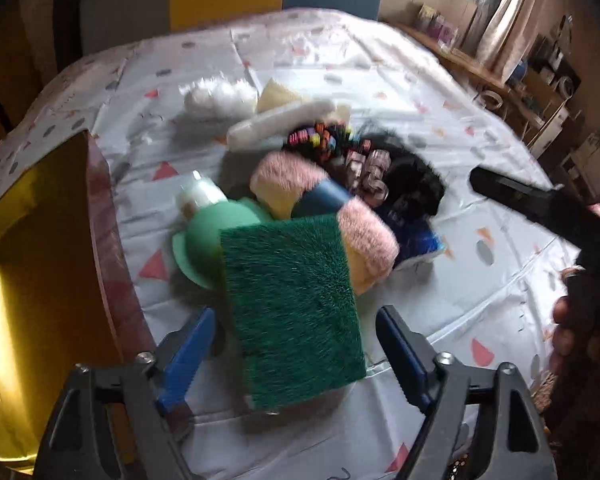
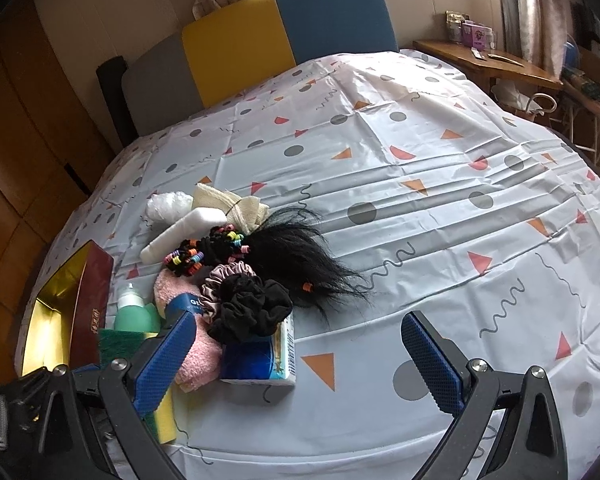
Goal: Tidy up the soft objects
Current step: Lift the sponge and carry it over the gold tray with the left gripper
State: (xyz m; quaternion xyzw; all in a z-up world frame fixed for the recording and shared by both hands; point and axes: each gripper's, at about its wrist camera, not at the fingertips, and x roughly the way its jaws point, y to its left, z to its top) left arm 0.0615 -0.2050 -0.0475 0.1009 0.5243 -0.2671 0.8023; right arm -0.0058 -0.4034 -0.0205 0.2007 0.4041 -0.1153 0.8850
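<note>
The green scouring sponge (image 1: 296,312) lies on the table (image 1: 440,280) at the near end of the pile, straight ahead of the left claw (image 1: 296,354), its long side running away between the parted jaws. The right claw (image 2: 300,360), also apart and empty, hovers farther right, so the left is nearer.

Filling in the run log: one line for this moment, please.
left gripper: open, around green sponge | right gripper: open, holding nothing | box: open, left of pile
</note>
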